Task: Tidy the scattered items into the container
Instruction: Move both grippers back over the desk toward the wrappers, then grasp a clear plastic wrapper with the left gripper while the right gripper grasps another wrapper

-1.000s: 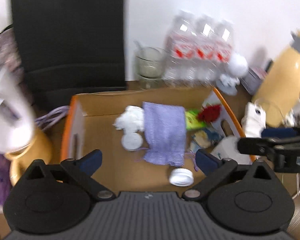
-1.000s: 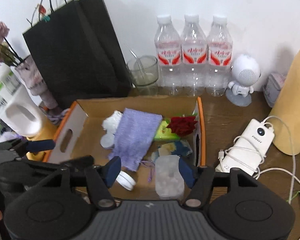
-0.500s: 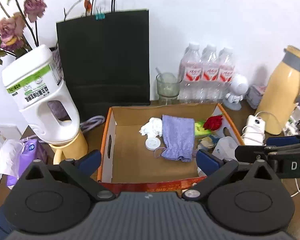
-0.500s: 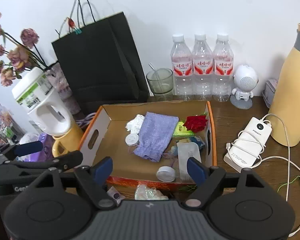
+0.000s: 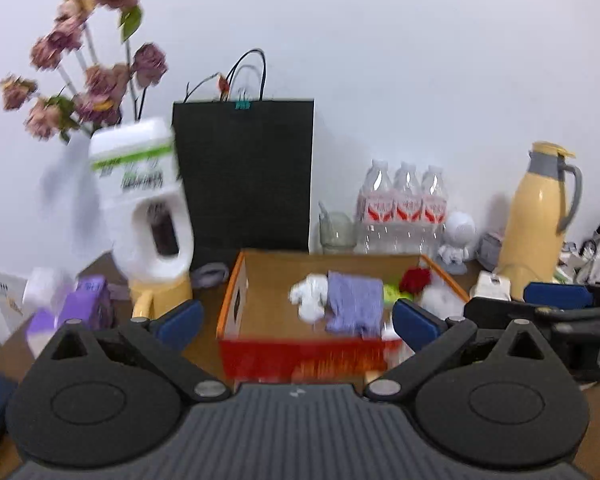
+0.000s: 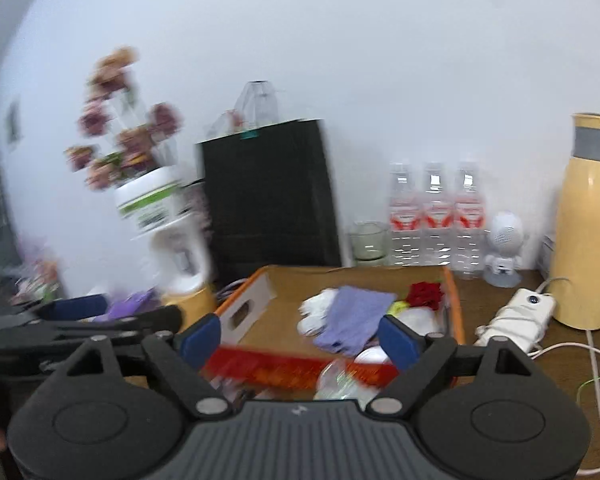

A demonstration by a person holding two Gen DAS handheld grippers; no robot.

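Note:
The cardboard box (image 5: 236, 304) with orange edges and a red front holds a purple cloth pouch (image 5: 354, 304), a white crumpled wad (image 5: 310, 294), a red rose (image 5: 415, 279) and a green packet (image 5: 392, 292). My left gripper (image 5: 296, 320) is open and empty, hanging just short of the box's front wall. My right gripper (image 6: 300, 340) is also back from the box (image 6: 244, 312), its jaws opening with nothing between them. A white cap (image 6: 374, 354) lies near the pouch (image 6: 356, 316). A crumpled clear wrapper (image 6: 336, 380) lies before the box front. Both views are blurred.
Behind the box stand a black paper bag (image 5: 244, 176), a white jug (image 5: 148, 208) with dried flowers, a glass (image 5: 336, 228), three water bottles (image 5: 406, 204), a small white robot figure (image 5: 458, 236) and a yellow thermos (image 5: 540, 216). A power bank (image 6: 520, 312) with cables lies right.
Both grippers pulled back from over the box to in front of it. The right jaws widened and let go of a translucent item, which stayed in the box.

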